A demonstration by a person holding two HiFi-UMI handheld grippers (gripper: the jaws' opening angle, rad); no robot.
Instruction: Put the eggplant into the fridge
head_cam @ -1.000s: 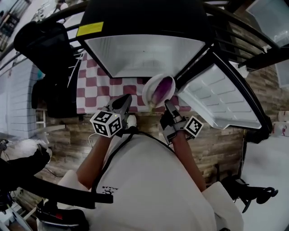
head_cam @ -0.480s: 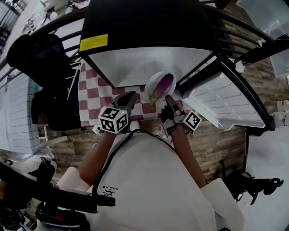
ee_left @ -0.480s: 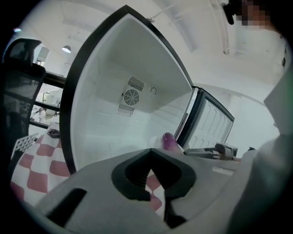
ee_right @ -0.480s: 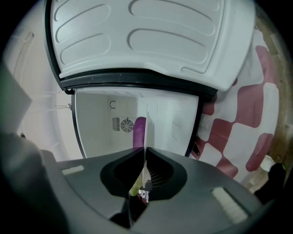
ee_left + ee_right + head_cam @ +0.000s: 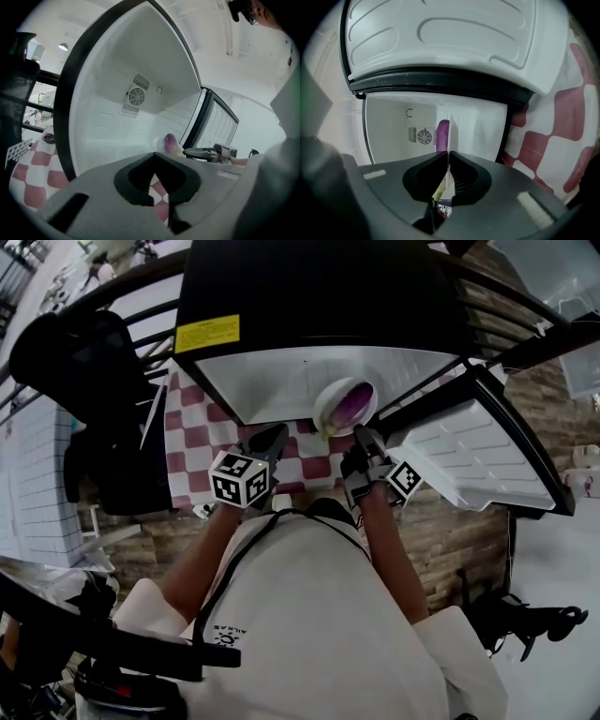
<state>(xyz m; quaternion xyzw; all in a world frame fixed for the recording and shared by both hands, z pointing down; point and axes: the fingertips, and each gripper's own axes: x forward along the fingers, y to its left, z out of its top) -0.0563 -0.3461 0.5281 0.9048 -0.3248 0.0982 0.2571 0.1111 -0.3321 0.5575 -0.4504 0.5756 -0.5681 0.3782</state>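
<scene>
Right claw [image 5: 360, 434] clamps the plate [image 5: 322, 412] by its rim, left claw [image 5: 274, 435] pressed together and empty; the smooth, light eggplant [image 5: 352, 401] may roll, so carry it level.

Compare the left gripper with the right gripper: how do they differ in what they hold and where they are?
The right gripper is clamped on the rim of the white plate that carries the eggplant; the left gripper holds nothing, its jaws together. The right gripper is next to the open door; the left gripper is over the checked cloth. Both point toward the fridge.
</scene>
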